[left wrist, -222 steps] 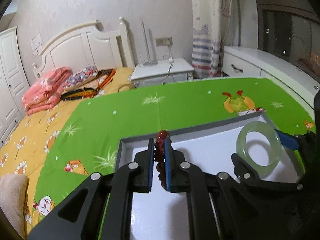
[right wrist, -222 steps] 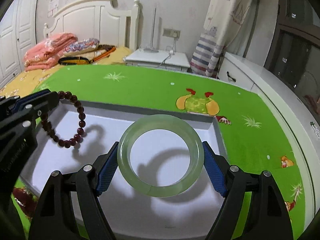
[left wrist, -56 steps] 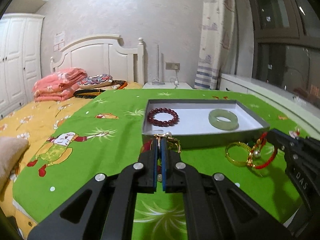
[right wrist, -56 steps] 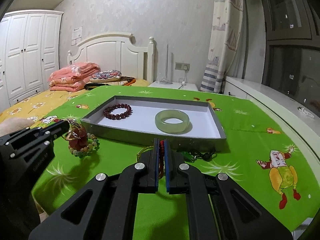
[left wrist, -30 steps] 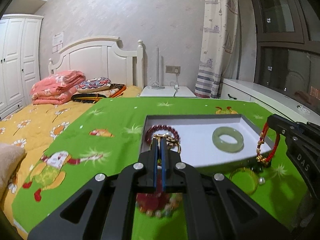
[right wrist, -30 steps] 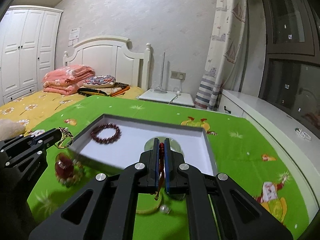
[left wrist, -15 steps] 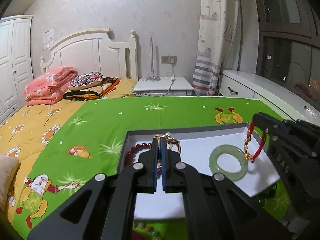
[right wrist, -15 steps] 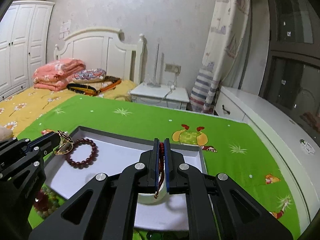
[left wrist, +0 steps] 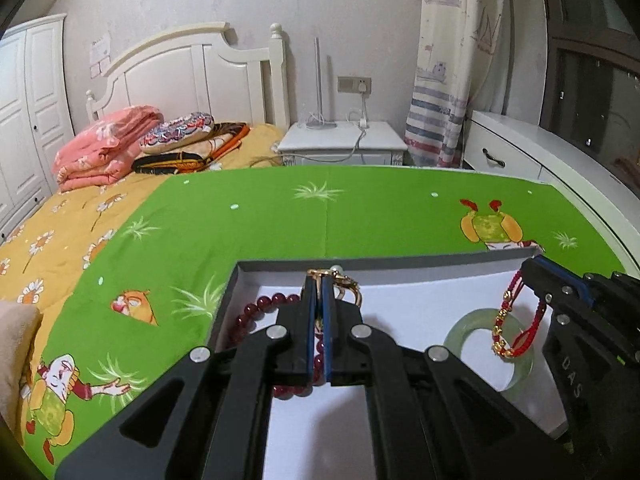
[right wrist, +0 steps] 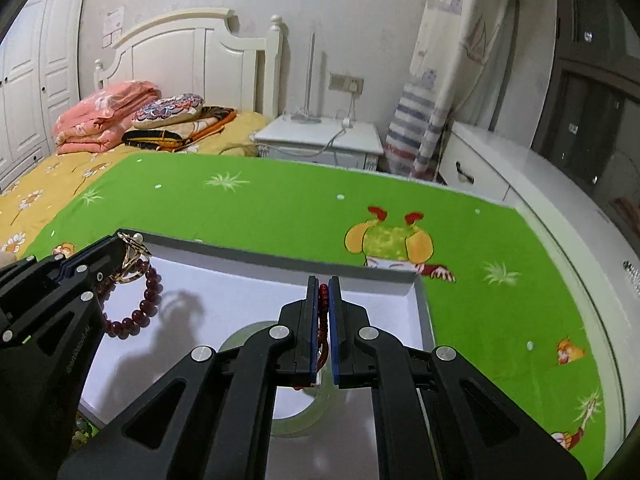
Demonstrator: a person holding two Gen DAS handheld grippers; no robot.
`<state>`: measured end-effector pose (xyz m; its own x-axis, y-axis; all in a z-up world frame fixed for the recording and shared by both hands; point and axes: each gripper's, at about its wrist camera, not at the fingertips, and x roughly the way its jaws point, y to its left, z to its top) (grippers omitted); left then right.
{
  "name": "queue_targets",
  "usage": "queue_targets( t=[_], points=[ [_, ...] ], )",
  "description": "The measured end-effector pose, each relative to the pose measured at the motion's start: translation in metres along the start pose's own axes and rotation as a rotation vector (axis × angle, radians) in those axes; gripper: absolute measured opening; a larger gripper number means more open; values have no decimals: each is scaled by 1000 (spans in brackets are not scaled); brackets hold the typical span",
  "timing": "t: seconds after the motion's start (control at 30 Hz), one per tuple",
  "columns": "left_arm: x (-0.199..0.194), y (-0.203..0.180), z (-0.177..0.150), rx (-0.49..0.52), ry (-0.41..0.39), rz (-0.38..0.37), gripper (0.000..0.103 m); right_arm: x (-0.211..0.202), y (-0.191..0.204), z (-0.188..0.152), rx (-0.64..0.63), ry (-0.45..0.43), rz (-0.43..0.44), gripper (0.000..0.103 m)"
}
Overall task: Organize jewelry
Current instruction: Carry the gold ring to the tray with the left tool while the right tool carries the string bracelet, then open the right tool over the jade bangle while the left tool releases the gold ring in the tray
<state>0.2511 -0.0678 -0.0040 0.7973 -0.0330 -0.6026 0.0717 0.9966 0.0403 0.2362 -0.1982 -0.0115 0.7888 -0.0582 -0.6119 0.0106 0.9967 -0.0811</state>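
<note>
A grey box [left wrist: 236,276] [right wrist: 360,269] with a white floor lies on the green sheet. Inside it rest a dark red bead bracelet [left wrist: 256,308] [right wrist: 150,296] at the left and a pale green jade bangle [left wrist: 460,328] [right wrist: 296,420] at the right. My left gripper [left wrist: 319,280] [right wrist: 120,240] hangs over the box's left part, shut on a gold ring with a pearl [left wrist: 348,284] [right wrist: 134,258]. My right gripper [right wrist: 323,284] [left wrist: 528,266] is over the bangle, shut on a red cord bracelet with gold beads [left wrist: 516,328] [right wrist: 323,316] that dangles below it.
The green cartoon sheet [left wrist: 320,216] covers the bed's near part, a yellow flowered sheet [left wrist: 60,220] its left. Folded pink bedding [left wrist: 104,140] and pillows lie by the white headboard. A white nightstand [left wrist: 344,148] and a white cabinet [left wrist: 520,152] stand behind.
Both grippers have moved forward over the box with their pieces still pinched. The loose jewelry in front of the box has dropped out of the left wrist view.
</note>
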Motion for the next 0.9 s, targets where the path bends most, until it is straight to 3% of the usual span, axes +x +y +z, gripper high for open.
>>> queue_targets(
  t=[0.07,0.13,0.2,0.27,0.3,0.37,0.47,0.7,0.9],
  points=[
    [-1,0,-1,9,-4,3,5,3,-1,-1,10,14,6,7],
    [-1,-1,-1,12,0,2,19,4,-4,-1,18,19,5,8],
    [-5,0,-1,5,-15,13,51,5,-6,-1,27,26,5,15],
    [-12,1,-1,-2,-41,23,55,4,-8,-2,38,24,9,42],
    [-14,2,-1,-2,-44,22,55,1,-8,-3,43,18,14,45],
    [-18,4,-2,0,-37,14,60,-3,-8,-3,40,9,16,45],
    [-31,7,-7,17,-59,49,84,-12,-6,-4,29,4,19,45],
    [-71,30,-38,47,-92,30,91,-49,-8,-29,55,-29,65,45],
    [-104,58,-86,69,-125,55,92,-77,-3,-70,58,-44,107,45]
  ],
)
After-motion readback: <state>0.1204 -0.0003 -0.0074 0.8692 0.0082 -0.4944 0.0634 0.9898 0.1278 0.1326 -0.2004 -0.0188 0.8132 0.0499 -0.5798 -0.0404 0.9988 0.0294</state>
